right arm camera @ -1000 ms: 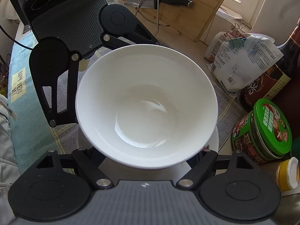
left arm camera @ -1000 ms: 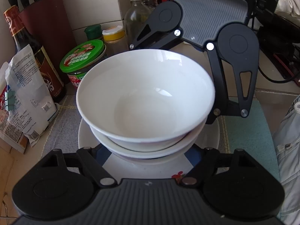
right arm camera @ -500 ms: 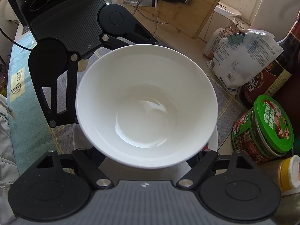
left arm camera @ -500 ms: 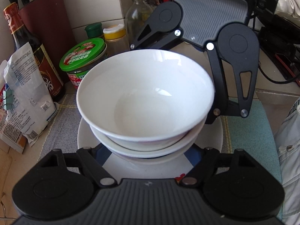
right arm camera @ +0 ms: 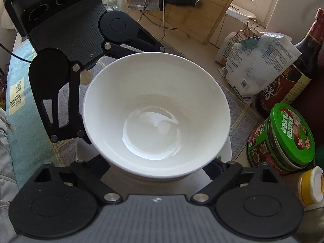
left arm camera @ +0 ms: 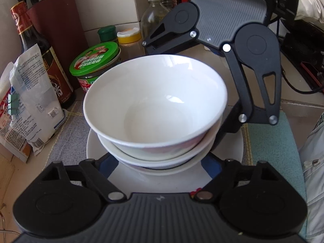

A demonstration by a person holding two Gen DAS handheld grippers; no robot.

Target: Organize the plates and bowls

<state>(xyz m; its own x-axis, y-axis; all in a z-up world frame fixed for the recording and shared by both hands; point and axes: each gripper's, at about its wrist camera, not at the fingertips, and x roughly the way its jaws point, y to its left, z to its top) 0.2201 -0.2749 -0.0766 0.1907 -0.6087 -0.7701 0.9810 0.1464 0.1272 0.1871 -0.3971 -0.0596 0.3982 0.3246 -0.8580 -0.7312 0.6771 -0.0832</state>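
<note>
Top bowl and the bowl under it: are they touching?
Touching. The left wrist view shows the top bowl nested in the lower bowl, its wall meeting the lower rim with no gap.

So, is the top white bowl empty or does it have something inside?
Empty. The top bowl shows only its bare white inside and glossy bottom in both views; it sits upright, nested in another bowl.

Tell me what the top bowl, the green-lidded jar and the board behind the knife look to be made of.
Top bowl: likely glazed ceramic; glossy white, with a sharp highlight in its base.
Green-lidded jar: apparently glass under a printed label; the lid looks like painted metal or plastic.
Board: wood, matte, with visible grain.
</note>
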